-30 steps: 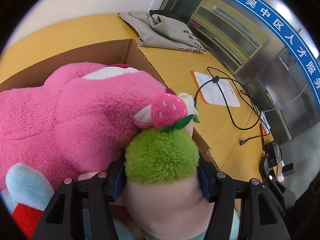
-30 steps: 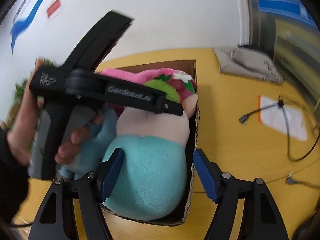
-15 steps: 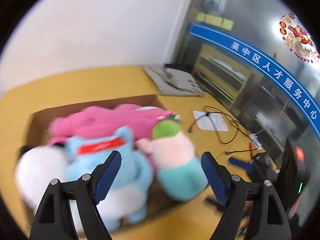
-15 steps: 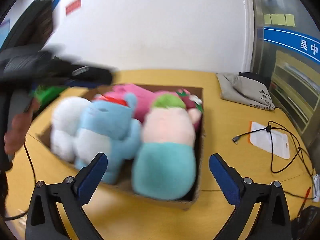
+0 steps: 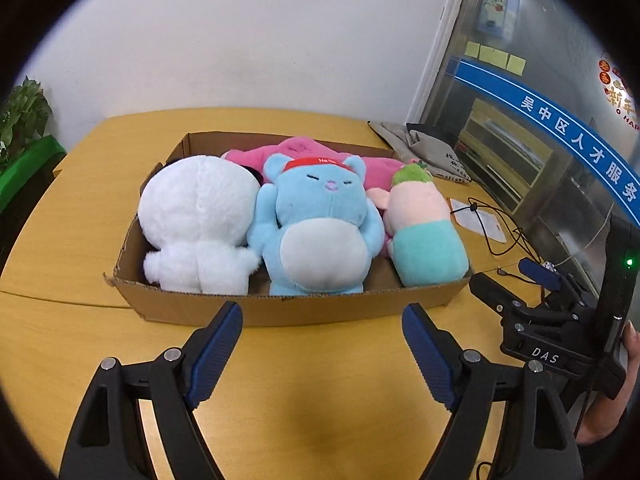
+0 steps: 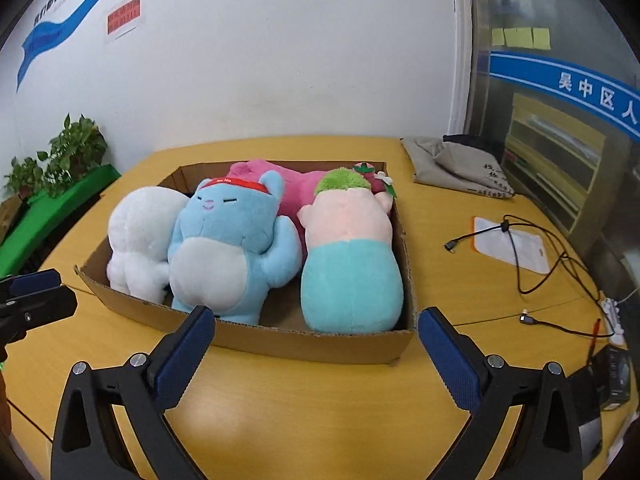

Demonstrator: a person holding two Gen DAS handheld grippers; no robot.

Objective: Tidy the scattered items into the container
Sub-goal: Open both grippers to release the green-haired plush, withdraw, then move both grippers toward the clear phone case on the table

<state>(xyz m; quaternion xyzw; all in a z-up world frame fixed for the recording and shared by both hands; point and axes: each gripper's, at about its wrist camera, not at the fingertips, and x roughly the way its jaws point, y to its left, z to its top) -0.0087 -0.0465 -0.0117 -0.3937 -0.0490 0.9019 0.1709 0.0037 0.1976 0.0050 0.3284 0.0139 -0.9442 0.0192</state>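
Wooden table (image 5: 320, 420) against white wall (image 5: 240, 40)

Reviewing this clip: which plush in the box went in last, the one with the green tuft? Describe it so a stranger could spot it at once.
Find the cardboard box on the yellow table; three plush toys lie side by side along its near edge. The green-tufted plush is at the right end, beside the blue bear. Only it has a shaggy green top, a pale pink middle and a teal bottom half.

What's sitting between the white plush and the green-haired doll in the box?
The blue bear with the red headband lies between the white plush and the green-haired doll, touching both. Both wrist views show it.
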